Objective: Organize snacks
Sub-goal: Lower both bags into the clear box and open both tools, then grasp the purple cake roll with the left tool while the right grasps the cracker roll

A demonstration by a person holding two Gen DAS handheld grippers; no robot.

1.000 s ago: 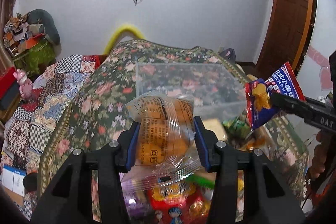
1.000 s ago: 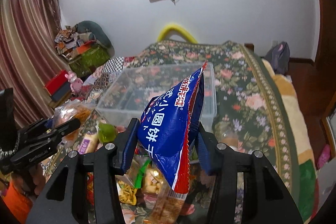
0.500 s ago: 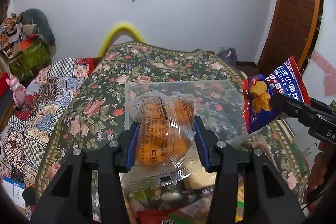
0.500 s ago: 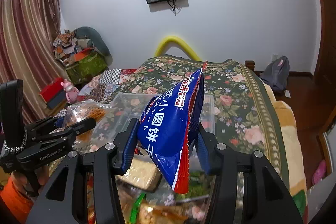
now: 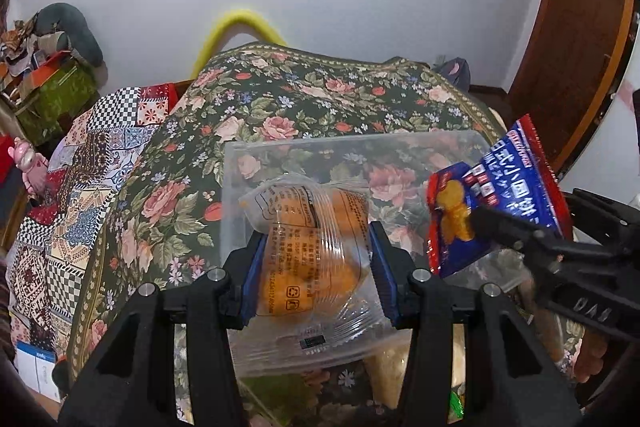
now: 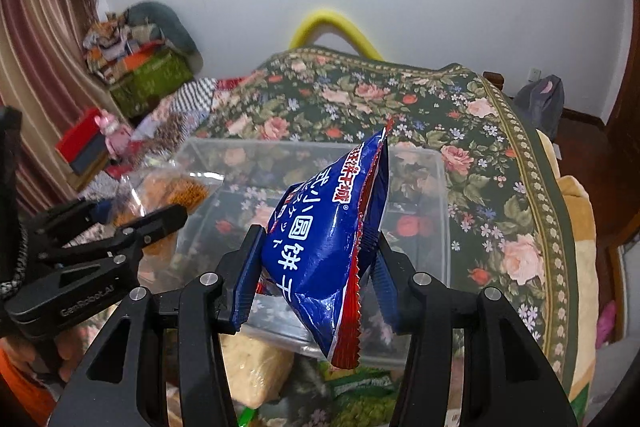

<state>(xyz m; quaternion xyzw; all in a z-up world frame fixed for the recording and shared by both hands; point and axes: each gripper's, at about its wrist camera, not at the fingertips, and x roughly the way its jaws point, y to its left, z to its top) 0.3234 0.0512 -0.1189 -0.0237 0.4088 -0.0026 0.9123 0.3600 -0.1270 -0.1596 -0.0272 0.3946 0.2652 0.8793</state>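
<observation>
My left gripper (image 5: 316, 259) is shut on a clear bag of orange snacks (image 5: 312, 247), held over the near edge of a clear plastic bin (image 5: 280, 151) on the flowered bedspread. My right gripper (image 6: 316, 267) is shut on a blue and red snack packet (image 6: 328, 247), also above the bin (image 6: 432, 187). In the left wrist view the blue packet (image 5: 488, 199) hangs at the right, by the bin's right wall. The right wrist view has the left gripper (image 6: 132, 223) with its orange bag (image 6: 172, 191) at the bin's left side.
Several other snack packs (image 6: 256, 367) lie on the bed just in front of the bin. A green box (image 5: 52, 95) and piled things stand at the left, a wooden door (image 5: 576, 27) at the right. A pink toy (image 5: 28, 163) sits at the left edge.
Both grippers have moved forward with their packets, from over the snack pile to above the clear bin. The bin now looks closer and lower in both views. Neither grip has changed.
</observation>
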